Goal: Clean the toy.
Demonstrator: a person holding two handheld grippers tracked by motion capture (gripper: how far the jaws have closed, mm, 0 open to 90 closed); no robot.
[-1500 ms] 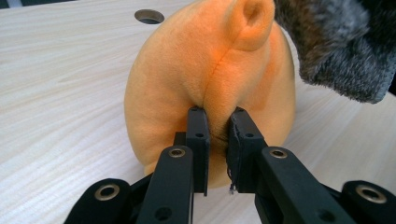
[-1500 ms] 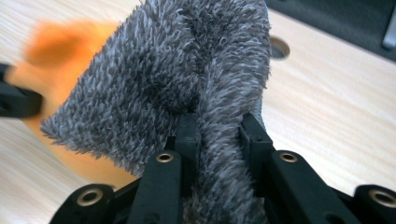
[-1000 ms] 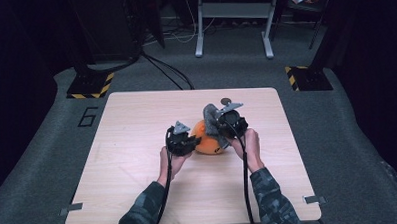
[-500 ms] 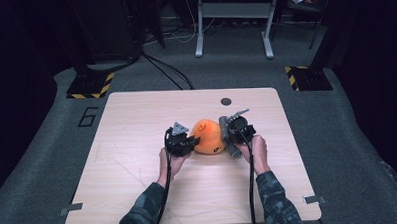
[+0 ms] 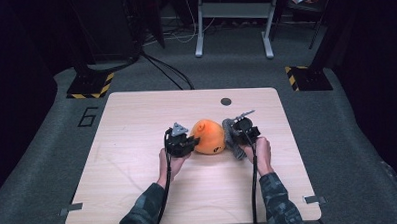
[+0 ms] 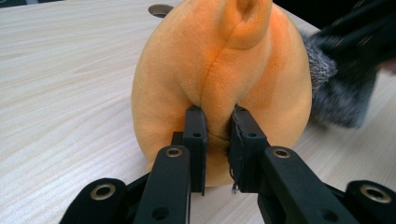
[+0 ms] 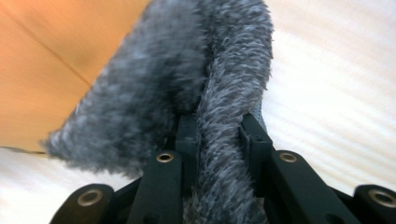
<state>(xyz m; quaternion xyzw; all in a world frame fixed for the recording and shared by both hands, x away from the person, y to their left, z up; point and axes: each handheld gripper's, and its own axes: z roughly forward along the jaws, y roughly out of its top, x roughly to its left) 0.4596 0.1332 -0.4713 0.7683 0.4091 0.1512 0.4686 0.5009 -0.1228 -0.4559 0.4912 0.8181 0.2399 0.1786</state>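
Orange plush (image 5: 209,136) sat mid-worktop (image 5: 137,124) btwn both tongs: left tongs (image 6: 215,140) pinched a fold of its orange fabric, right tongs (image 7: 217,135) clamped its grey furry part (image 7: 187,79) w/ jaws nearly together.

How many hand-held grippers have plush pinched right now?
2. The left hand-held gripper pinches a fold of the round orange plush toy at table centre; the right hand-held gripper clamps the grey furry piece beside it.
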